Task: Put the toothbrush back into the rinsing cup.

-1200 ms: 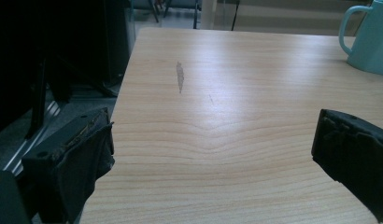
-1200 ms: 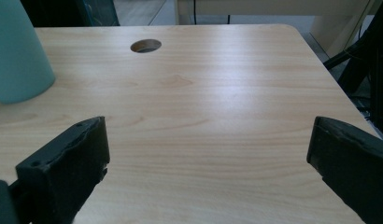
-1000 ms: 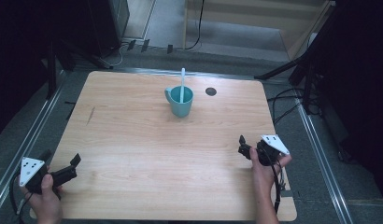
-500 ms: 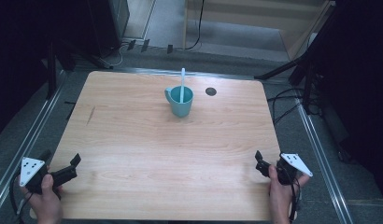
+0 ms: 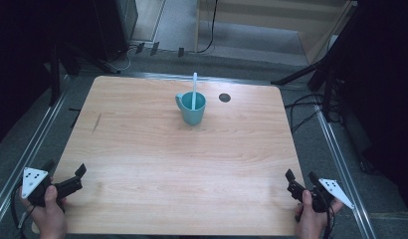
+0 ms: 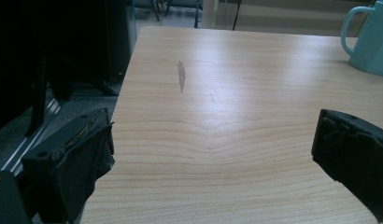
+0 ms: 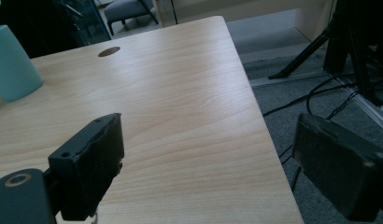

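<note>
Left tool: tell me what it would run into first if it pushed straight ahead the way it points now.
Probably nothing soon. The left tool, jaws open, looks along bare table past a grey smudge. The teal cup sits off to the right of that line, so it would likely miss it, though depth is hard to judge.

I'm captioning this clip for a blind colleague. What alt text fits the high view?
A teal mug with a white stick standing in it sits near the far edge of a wooden table. At the near corners, a person's hands hold the left gripper and right gripper, both open and empty.
</note>
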Action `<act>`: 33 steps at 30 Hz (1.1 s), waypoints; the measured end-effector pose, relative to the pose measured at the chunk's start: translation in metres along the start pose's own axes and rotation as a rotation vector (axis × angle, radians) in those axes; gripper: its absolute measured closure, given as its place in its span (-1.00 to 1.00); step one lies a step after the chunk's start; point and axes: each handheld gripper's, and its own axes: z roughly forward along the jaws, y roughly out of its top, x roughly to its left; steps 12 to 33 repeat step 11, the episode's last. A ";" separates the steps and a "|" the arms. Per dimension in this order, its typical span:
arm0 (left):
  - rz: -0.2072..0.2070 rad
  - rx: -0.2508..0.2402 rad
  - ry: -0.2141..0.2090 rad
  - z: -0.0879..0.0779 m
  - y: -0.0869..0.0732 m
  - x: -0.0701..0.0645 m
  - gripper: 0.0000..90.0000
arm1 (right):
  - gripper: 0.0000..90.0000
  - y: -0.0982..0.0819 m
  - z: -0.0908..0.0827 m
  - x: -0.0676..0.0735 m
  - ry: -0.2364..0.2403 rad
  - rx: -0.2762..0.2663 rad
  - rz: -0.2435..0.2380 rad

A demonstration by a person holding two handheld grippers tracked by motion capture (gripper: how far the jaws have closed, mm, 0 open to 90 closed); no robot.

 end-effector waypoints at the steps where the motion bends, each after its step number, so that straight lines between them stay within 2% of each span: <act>1: 0.001 0.000 -0.001 0.000 0.000 0.000 -1.00 | -0.79 -0.001 0.001 0.001 -0.002 -0.002 -0.014; 4: -0.005 -0.001 -0.002 0.000 0.000 0.000 -1.00 | -0.76 -0.001 0.001 0.003 -0.003 -0.001 -0.038; 11: -0.001 0.008 0.007 0.001 0.000 0.000 -1.00 | -0.73 -0.001 0.001 0.005 -0.009 -0.002 -0.048; 33: -0.001 0.008 0.007 0.001 0.000 0.000 -1.00 | -0.73 -0.001 0.001 0.005 -0.009 -0.002 -0.048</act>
